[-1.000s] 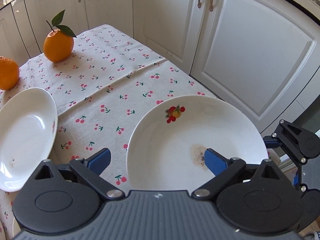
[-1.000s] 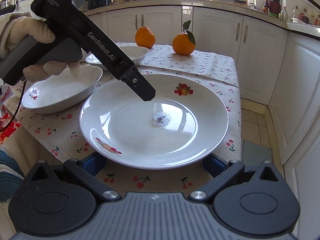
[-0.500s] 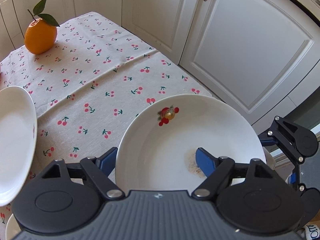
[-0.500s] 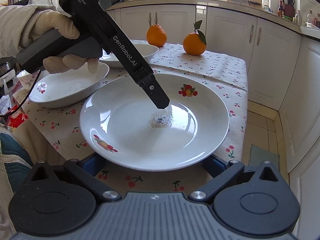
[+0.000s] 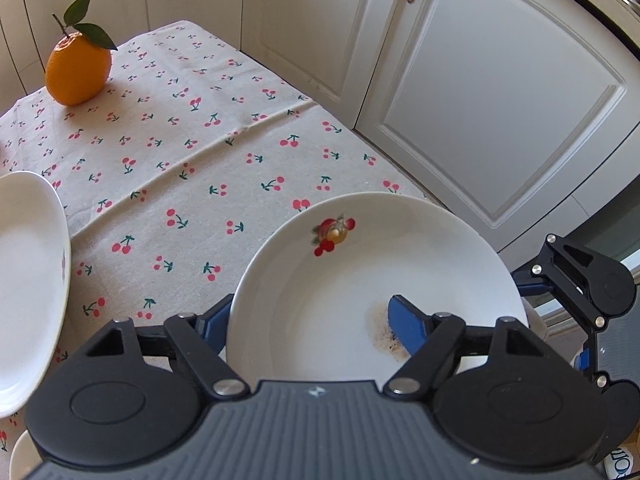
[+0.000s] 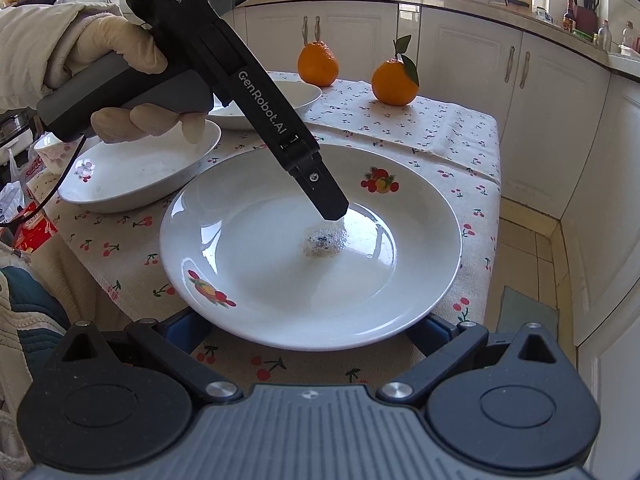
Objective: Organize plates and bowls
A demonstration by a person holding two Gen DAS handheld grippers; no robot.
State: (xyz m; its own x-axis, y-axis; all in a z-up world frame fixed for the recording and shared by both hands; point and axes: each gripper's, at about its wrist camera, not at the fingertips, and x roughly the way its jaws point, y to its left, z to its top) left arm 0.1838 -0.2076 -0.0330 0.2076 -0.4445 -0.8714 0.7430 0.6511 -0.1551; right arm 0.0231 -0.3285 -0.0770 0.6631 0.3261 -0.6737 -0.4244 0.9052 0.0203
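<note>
A white plate (image 6: 312,280) with fruit prints and a dried stain in its middle lies on the cherry-print tablecloth (image 5: 192,168). My left gripper (image 5: 310,318) is closing on the plate (image 5: 360,272). One blue pad (image 5: 404,320) presses on the stain, and the other pad (image 5: 212,318) sits outside the plate's left rim, partly hidden. From the right wrist view, a gloved hand (image 6: 132,64) holds that gripper, with its fingertip (image 6: 332,208) down on the plate's centre. My right gripper (image 6: 308,332) is open at the plate's near rim, its tips tucked under it.
A shallow white bowl (image 6: 136,176) sits left of the plate, with another dish (image 6: 288,98) behind it. Two oranges (image 6: 318,63) (image 6: 394,82) stand at the table's far end. White cabinets (image 6: 552,120) run close along the table's right edge.
My left gripper's jaws have narrowed onto the plate, and its fingertip has come down from above the plate onto the stain. The right gripper has stayed put.
</note>
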